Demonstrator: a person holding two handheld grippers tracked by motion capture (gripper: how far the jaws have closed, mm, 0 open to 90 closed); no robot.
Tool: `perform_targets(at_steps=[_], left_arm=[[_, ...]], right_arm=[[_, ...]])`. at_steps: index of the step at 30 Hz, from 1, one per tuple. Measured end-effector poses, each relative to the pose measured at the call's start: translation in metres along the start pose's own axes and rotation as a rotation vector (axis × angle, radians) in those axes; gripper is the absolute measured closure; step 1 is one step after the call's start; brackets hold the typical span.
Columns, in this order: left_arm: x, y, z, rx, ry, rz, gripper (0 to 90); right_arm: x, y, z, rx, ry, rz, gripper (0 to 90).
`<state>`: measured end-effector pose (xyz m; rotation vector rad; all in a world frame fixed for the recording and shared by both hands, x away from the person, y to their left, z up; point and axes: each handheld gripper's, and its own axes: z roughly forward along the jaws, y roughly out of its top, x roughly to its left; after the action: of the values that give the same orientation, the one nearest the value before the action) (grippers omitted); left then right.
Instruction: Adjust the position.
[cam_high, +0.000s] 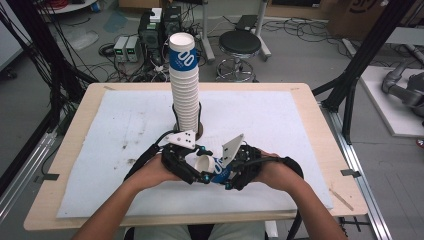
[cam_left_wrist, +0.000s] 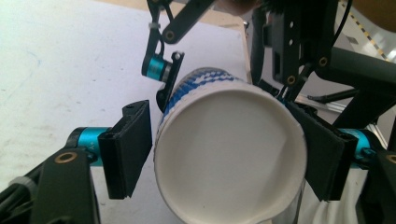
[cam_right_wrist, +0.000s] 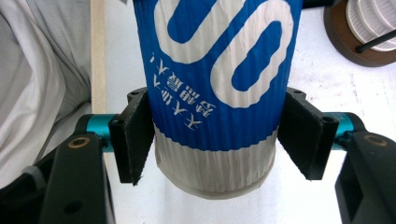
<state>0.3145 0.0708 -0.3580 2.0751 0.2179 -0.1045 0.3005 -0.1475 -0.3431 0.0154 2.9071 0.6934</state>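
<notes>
While the right gripper (cam_right_wrist: 212, 144) clamps the paper cup (cam_high: 212, 167) near its base, holding it sideways above the surface (cam_high: 280, 125), the left gripper (cam_left_wrist: 224, 156) pinches its rim end. Both hands meet at the cup, well short of the tall cup stack (cam_high: 184, 85) behind.

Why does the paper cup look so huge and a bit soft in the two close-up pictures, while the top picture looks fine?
In the left gripper view the paper cup sits right against the lens, so its rim looks swollen and slightly soft. In the right gripper view its blue print is fairly crisp, though cropped at the top. The high view is evenly lit, with a weak shadow beside the stack of cups.
</notes>
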Motion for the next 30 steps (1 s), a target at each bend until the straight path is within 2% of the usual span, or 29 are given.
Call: perform_targets(at_steps=[8, 10, 11, 12, 13, 14, 15, 18, 19, 20, 21, 22, 23, 26, 27, 28, 30], left_arm=[[-0.002, -0.001, 0.004, 0.030, 0.019, 0.068, 30.3], [-0.002, -0.002, 0.004, 0.024, 0.019, 0.065, 30.3], [-0.002, -0.003, 0.003, 0.019, 0.020, 0.068, 30.1], [-0.001, -0.004, 0.002, 0.008, 0.017, 0.065, 30.1], [0.000, -0.005, 0.000, -0.014, 0.015, 0.057, 30.0], [0.000, -0.005, 0.000, -0.014, 0.015, 0.057, 30.1], [0.001, -0.006, -0.002, -0.028, 0.016, 0.056, 30.1], [0.003, -0.009, -0.006, -0.065, 0.014, 0.055, 30.1], [0.004, -0.010, -0.008, -0.074, 0.015, 0.054, 30.0], [0.004, -0.012, -0.010, -0.093, 0.021, 0.054, 30.0], [0.004, -0.012, -0.010, -0.093, 0.021, 0.054, 30.0], [0.005, -0.013, -0.011, -0.108, 0.019, 0.051, 30.0], [0.005, -0.014, -0.013, -0.119, 0.020, 0.045, 30.0], [0.006, -0.018, -0.017, -0.148, 0.023, 0.041, 30.0], [0.006, -0.019, -0.018, -0.158, 0.023, 0.038, 30.0], [0.007, -0.020, -0.020, -0.162, 0.021, 0.037, 30.0], [0.007, -0.022, -0.022, -0.180, 0.023, 0.038, 30.0]], right_arm=[[0.002, 0.001, 0.001, 0.054, -0.004, -0.017, 31.5], [0.002, 0.001, 0.001, 0.054, -0.002, -0.016, 30.1], [0.001, -0.001, 0.001, 0.031, -0.004, -0.024, 26.3], [0.001, -0.001, 0.001, 0.031, -0.004, -0.024, 26.3], [-0.001, -0.005, -0.001, -0.015, 0.001, -0.004, 23.6], [-0.001, -0.005, -0.001, -0.015, 0.001, -0.004, 23.6], [-0.003, -0.006, -0.002, -0.052, -0.003, -0.005, 21.1], [-0.004, -0.013, -0.008, -0.134, 0.005, 0.041, 20.3], [-0.004, -0.017, -0.012, -0.191, 0.007, 0.059, 20.2], [-0.004, -0.019, -0.014, -0.217, 0.005, 0.072, 20.2], [-0.004, -0.019, -0.014, -0.217, 0.005, 0.072, 20.2], [-0.005, -0.024, -0.016, -0.279, 0.005, 0.091, 20.2], [-0.005, -0.026, -0.016, -0.310, 0.001, 0.104, 20.2], [-0.006, -0.033, -0.017, -0.384, 0.006, 0.134, 20.2], [-0.006, -0.033, -0.017, -0.384, 0.006, 0.134, 20.2], [-0.005, -0.036, -0.018, -0.435, 0.000, 0.154, 20.2], [-0.005, -0.039, -0.020, -0.481, -0.005, 0.168, 20.2]])
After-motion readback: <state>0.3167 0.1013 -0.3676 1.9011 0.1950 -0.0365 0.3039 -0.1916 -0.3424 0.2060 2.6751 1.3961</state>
